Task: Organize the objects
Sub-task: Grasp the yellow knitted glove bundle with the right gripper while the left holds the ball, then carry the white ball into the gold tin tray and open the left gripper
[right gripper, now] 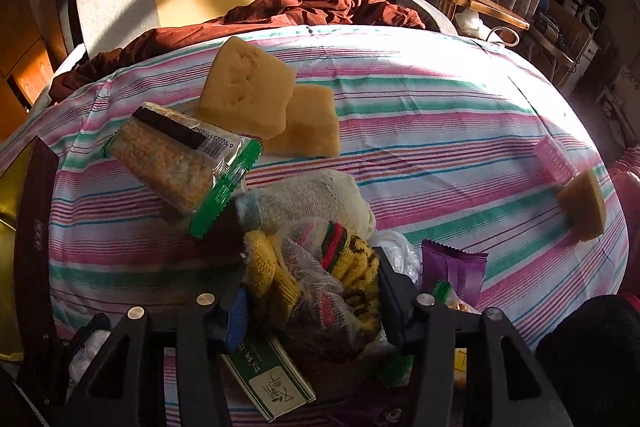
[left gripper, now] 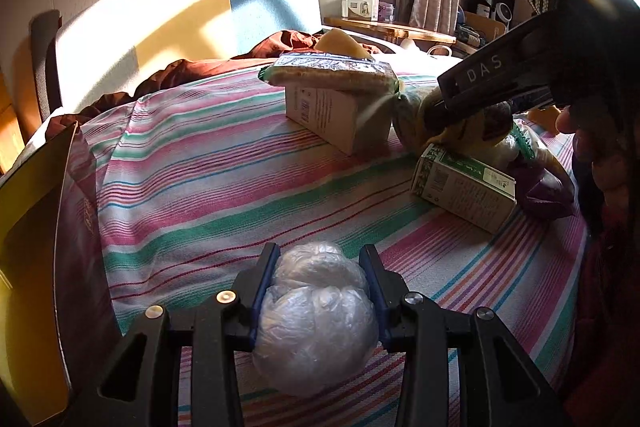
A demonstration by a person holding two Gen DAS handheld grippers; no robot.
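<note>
My left gripper (left gripper: pixel 322 259) is shut on a crumpled clear plastic bag ball (left gripper: pixel 316 319) just above the striped bedsheet (left gripper: pixel 192 179). My right gripper (right gripper: pixel 312 267) is shut on a bagged bundle of yellow, red and green knitwear (right gripper: pixel 324 279); it also shows in the left wrist view (left gripper: pixel 448 123), over a green-and-white carton (left gripper: pixel 464 187). A green-edged cracker packet (left gripper: pixel 332 75) lies on a white box (left gripper: pixel 340 115); the packet shows in the right wrist view (right gripper: pixel 180 163). Two yellow sponge blocks (right gripper: pixel 256 95) lie behind it.
A dark red open box (left gripper: pixel 76 227) stands at the left edge. A purple snack packet (right gripper: pixel 452 267), a pink item (right gripper: pixel 552 155) and another sponge piece (right gripper: pixel 584 207) lie at the right. A brown blanket (right gripper: pixel 320 3) is bunched behind; a wooden side table (left gripper: pixel 392 29) stands far right.
</note>
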